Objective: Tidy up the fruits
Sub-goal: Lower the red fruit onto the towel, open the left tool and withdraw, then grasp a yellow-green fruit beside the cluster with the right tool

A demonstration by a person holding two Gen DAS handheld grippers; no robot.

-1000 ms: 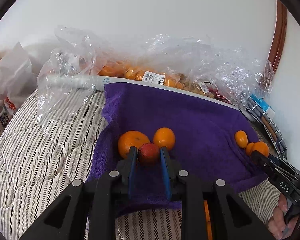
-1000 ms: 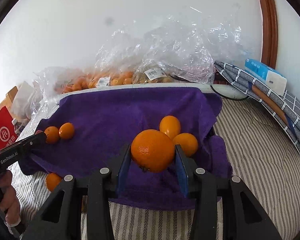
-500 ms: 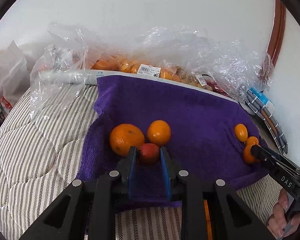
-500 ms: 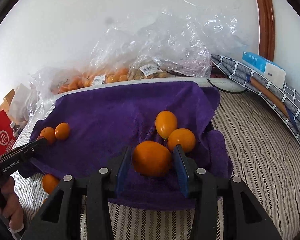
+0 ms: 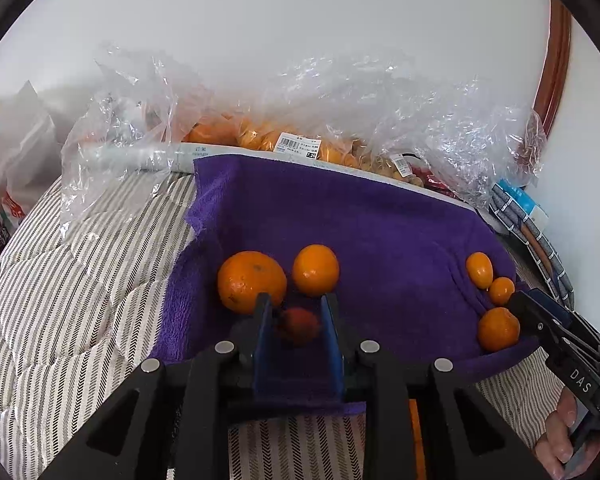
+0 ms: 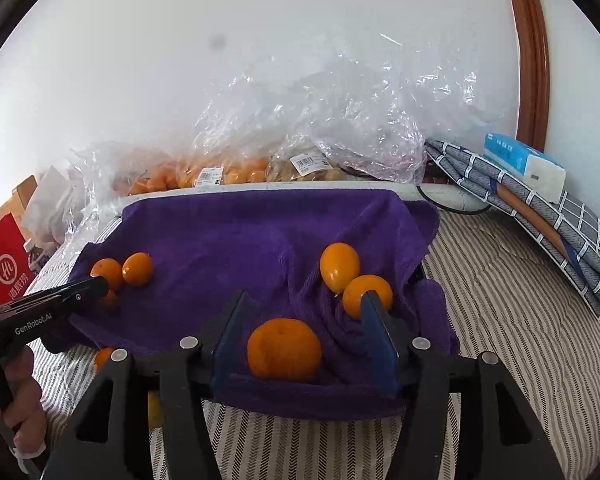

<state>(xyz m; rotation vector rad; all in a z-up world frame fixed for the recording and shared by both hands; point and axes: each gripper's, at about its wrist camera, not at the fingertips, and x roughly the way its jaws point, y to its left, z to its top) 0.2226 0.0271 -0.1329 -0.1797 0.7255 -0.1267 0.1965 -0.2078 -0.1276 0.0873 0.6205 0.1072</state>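
Two groups are forming on the purple towel (image 6: pixel 240 240): our right gripper (image 6: pixel 306 334) is opening off its orange (image 6: pixel 284 350) near the right edge, and our left gripper (image 5: pixel 294 322) is just easing off a red fruit (image 5: pixel 298 324) beside the left-edge oranges (image 5: pixel 252 280).

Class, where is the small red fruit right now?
In the left wrist view, the red fruit lies on the purple towel between the left hand-held gripper fingers, just before two oranges.

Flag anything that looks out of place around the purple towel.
One orange fruit lies off the purple towel, on the striped bedding just past the towel's near left edge. It looks strayed from the sorting area.
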